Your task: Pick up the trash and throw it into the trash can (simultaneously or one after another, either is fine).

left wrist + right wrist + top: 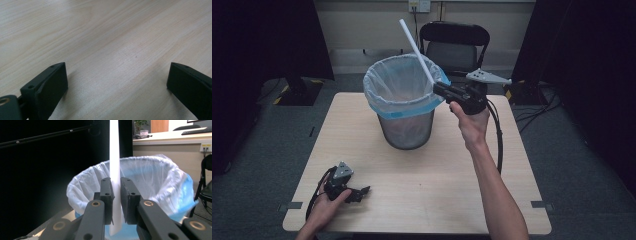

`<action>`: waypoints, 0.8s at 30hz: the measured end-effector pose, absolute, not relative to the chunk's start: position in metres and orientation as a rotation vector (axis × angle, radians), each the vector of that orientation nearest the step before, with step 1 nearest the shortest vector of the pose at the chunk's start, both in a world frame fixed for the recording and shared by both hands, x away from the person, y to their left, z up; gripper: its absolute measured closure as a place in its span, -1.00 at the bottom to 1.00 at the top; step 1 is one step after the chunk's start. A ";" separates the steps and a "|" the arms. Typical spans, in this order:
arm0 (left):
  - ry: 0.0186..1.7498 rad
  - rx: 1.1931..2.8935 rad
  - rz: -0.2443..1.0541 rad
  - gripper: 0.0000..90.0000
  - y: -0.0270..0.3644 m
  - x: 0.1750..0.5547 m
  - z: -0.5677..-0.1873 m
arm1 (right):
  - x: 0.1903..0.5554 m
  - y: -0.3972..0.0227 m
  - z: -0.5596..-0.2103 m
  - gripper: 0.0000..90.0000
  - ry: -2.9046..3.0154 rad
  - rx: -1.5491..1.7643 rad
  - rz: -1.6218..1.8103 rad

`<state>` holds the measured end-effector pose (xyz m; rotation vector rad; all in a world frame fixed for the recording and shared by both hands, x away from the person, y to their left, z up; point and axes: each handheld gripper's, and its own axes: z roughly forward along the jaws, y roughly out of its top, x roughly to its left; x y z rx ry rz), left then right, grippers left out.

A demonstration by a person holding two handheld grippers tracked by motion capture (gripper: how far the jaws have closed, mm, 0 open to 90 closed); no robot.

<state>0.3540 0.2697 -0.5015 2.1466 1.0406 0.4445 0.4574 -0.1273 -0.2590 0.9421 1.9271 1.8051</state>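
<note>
The table [422,165] carries a mesh bin [404,102] with a blue-and-white liner toward its far edge. At the bin's rim, the right gripper [116,202] pinches a long white strip [416,47] near its lower end — it slants up over the opening. It looks light and fairly stiff, maybe plastic or folded paper; a low hold suits it. The left gripper [349,190] rests spread wide near the table's front left corner — nothing in it.
</note>
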 end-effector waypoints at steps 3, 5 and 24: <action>1.040 2.147 0.445 -0.94 0.270 0.354 -0.501 | 0.461 -0.123 -0.252 0.81 1.927 0.925 1.817; 1.040 2.147 0.445 -0.94 0.270 0.354 -0.501 | 0.465 -0.122 -0.248 0.81 1.924 0.920 1.830; 1.041 2.146 0.444 -0.94 0.270 0.354 -0.502 | 0.508 -0.091 -0.238 0.80 2.010 0.886 1.819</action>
